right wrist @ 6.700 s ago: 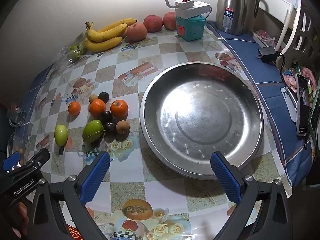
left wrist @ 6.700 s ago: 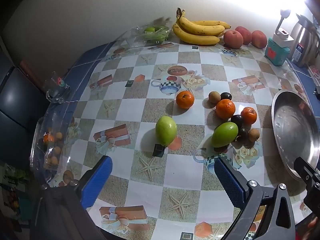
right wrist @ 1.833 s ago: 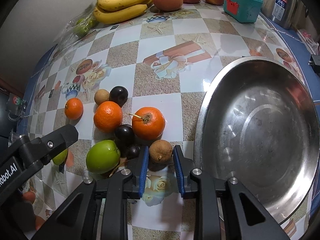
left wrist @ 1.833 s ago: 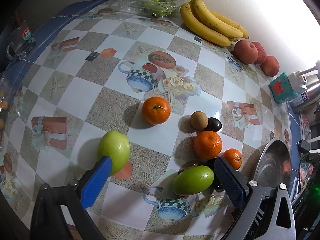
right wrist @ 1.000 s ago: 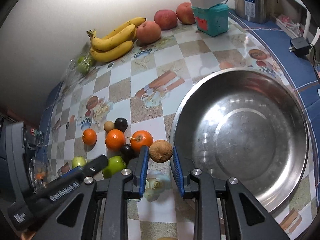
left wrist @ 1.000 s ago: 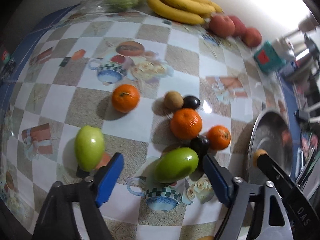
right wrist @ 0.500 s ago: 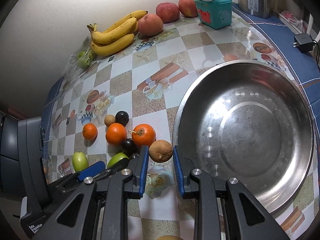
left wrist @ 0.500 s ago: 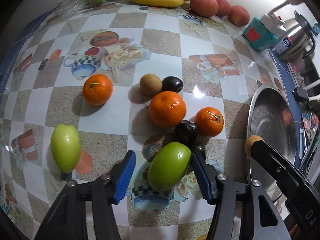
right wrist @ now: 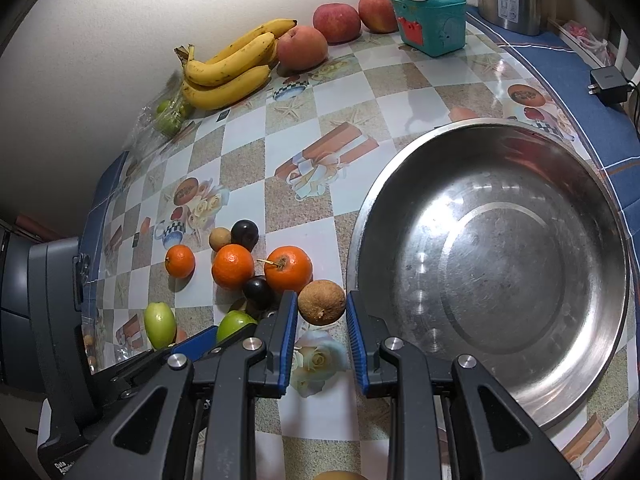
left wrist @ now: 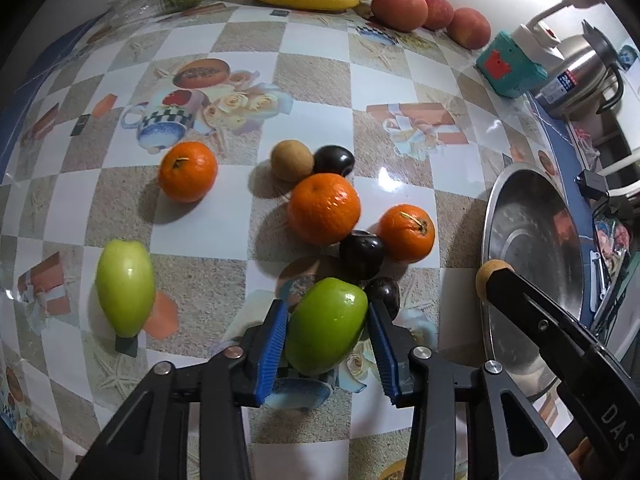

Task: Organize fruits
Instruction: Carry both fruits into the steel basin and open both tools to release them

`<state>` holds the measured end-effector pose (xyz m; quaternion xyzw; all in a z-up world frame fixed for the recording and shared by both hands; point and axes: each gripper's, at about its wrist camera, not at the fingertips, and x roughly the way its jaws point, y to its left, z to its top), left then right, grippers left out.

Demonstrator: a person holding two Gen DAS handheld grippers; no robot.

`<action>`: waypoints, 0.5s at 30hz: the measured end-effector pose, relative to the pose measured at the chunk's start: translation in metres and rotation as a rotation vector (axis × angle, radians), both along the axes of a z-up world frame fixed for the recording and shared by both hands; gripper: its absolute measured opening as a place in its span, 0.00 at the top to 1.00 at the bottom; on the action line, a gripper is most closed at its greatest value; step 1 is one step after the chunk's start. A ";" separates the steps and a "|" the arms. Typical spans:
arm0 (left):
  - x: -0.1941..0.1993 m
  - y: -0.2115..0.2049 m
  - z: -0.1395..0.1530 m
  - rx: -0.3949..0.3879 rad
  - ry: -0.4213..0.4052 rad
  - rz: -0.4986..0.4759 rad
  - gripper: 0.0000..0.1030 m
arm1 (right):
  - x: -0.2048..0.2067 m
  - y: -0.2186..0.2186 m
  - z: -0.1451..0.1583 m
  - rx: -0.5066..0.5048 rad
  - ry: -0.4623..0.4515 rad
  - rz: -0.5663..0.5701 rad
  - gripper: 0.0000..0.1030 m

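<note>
The left gripper [left wrist: 327, 334] points steeply down at the checked, picture-printed tablecloth [left wrist: 224, 224], and its blue-padded jaws have just been closing around the plump oval green fruit [left wrist: 326, 330]; both pads now sit against its flanks, and the fruit looks to rest on the cloth. Just at one o'clock from that fruit lies a small dark plum [left wrist: 383, 293], with a second dark plum [left wrist: 362, 254] beyond it, wedged between the large orange mandarin [left wrist: 324, 208] and the smaller stemmed mandarin [left wrist: 407, 233]. At nine o'clock, well apart, lies the paler long green fruit [left wrist: 125, 287]; a lone mandarin [left wrist: 187, 171] sits at eleven. The right gripper [right wrist: 322, 312] is clamped on a round brown rough-skinned fruit [right wrist: 322, 302], held just beside the near rim of the wide stainless steel basin [right wrist: 492, 264], which lies at three o'clock from the fruit cluster. Far back by the wall lie a bunch of yellow bananas [right wrist: 232, 66] and three red peaches [right wrist: 336, 22].
</note>
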<state>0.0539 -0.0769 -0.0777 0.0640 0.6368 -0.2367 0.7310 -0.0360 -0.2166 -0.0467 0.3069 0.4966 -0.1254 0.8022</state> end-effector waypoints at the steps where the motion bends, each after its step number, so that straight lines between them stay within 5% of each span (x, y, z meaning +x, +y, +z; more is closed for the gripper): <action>1: 0.000 0.003 0.002 -0.001 -0.007 0.008 0.58 | 0.000 0.000 0.000 0.000 -0.001 0.000 0.75; 15: 0.005 0.027 0.059 -0.145 -0.174 0.090 0.58 | -0.006 -0.006 0.015 -0.005 -0.056 -0.024 0.75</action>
